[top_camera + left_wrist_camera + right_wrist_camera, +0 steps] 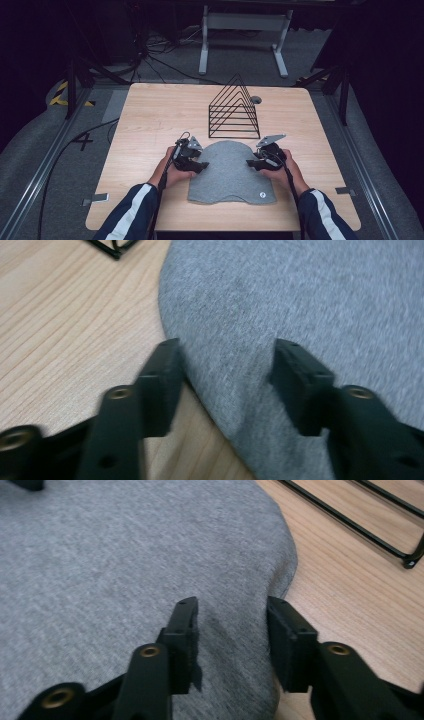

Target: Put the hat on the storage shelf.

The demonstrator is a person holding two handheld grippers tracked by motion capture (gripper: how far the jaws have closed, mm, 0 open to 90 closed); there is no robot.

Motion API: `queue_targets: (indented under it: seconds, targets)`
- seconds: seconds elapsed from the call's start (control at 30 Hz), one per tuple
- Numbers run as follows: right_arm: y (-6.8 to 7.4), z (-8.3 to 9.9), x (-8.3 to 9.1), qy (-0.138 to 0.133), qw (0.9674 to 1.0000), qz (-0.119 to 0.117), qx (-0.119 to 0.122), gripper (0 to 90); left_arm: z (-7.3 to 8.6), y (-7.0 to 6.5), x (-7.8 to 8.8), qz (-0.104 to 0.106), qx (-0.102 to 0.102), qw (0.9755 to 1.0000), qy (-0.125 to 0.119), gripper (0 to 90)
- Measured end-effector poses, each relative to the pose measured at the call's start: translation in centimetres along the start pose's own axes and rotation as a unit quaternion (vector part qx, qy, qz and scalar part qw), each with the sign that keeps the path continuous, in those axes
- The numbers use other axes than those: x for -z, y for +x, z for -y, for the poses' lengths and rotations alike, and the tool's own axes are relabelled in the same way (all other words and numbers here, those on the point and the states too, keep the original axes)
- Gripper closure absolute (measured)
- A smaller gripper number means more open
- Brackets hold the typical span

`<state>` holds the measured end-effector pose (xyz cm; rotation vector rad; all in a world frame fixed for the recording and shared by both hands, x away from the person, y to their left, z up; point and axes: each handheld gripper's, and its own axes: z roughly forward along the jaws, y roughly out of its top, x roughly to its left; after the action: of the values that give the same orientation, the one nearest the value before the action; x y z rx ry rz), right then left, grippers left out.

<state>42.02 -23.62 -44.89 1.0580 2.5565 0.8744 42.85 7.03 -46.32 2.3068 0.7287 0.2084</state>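
A flat grey knit cloth with a rounded far end lies on the wooden table, a small white mark near its front right corner. My left gripper is at the cloth's left edge. In the left gripper view its jaws stand apart across that edge of the cloth, one on the wood and one over the cloth. My right gripper is at the right edge. There the jaws also stand apart, with a faint wrinkle of cloth between them.
A black wire rack with a triangular outline stands just beyond the cloth; its base bars show as rack and rack. A small grey round fitting sits behind it. Bare wood lies to the left and right.
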Motion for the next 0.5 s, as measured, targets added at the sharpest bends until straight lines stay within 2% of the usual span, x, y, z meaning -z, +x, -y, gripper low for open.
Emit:
queue_targets:
  seconds: [0.13, 0.17, 0.23, 0.37, 0.43, 0.5]
  targets:
    - [0.2, 0.0, 0.0, -0.003, 0.9999, -0.006, -0.01, 74.1, -0.1, -0.1, 0.0, 0.009, -0.001, 1.0, 0.001, 65.1]
    - [0.2, 0.1, 0.0, -0.004, 0.9998, -0.017, -0.013, 80.5, 0.0, 0.0, -0.1, 0.022, 0.004, 0.9997, -0.005, 73.2]
    - [0.2, 0.3, 0.0, -0.011, 0.9995, -0.024, -0.02, 82.6, 0.1, 0.0, -0.1, 0.034, 0.006, 0.9994, -0.009, 79.1]
    - [0.0, 0.5, 0.2, -0.014, 0.9991, -0.033, -0.024, 84.5, 0.1, 0.0, 0.0, 0.03, 0.001, 0.9995, -0.008, 82.4]
    - [0.2, 0.6, 0.7, -0.02, 0.9993, -0.03, -0.01, 84.9, 0.0, -0.1, 0.3, 0.03, 0.0, 0.9995, -0.01, 83.0]
    - [0.2, 0.6, 1.4, -0.034, 0.9989, -0.031, -0.011, 84.9, -0.2, -0.2, 0.9, 0.027, -0.003, 0.9993, -0.026, 83.1]
